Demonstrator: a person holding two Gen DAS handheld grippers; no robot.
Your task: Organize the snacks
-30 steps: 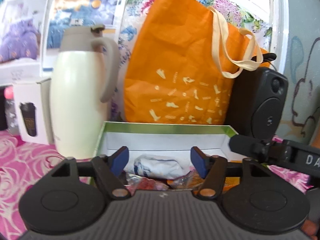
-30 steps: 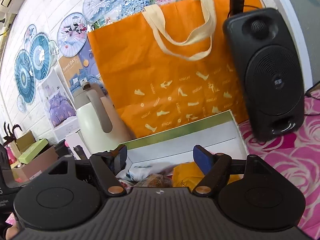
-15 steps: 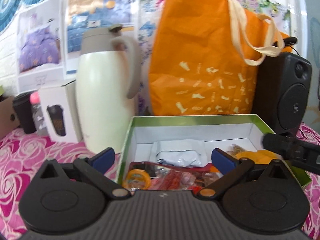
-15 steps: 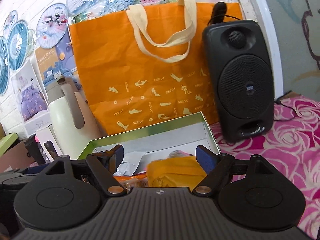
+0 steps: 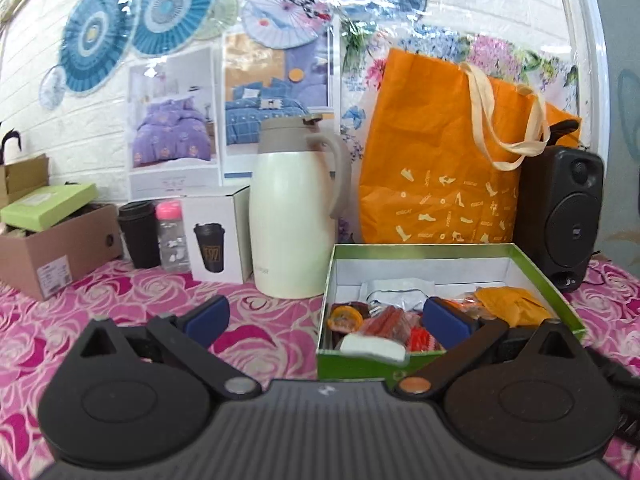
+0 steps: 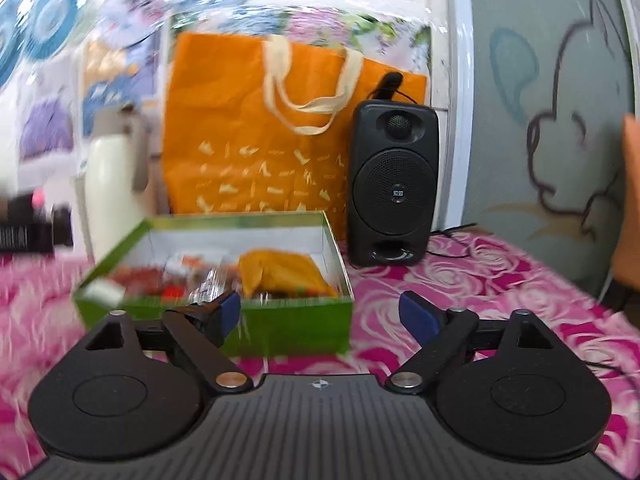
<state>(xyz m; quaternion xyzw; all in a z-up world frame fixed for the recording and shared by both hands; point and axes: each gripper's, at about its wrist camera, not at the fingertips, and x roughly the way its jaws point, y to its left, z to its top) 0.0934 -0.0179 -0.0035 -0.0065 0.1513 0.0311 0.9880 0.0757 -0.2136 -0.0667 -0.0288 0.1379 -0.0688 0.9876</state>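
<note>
A green box (image 5: 360, 364) filled with wrapped snacks (image 5: 394, 322) sits just beyond both grippers, left (image 5: 326, 318) and right (image 6: 320, 314), jaws spread wide, empty.

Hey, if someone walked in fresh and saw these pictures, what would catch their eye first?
The big orange bag standing against the wall, with the open green box full of snacks in front of it on the pink rose cloth. A cream jug stands left of the box, a black speaker right.
</note>
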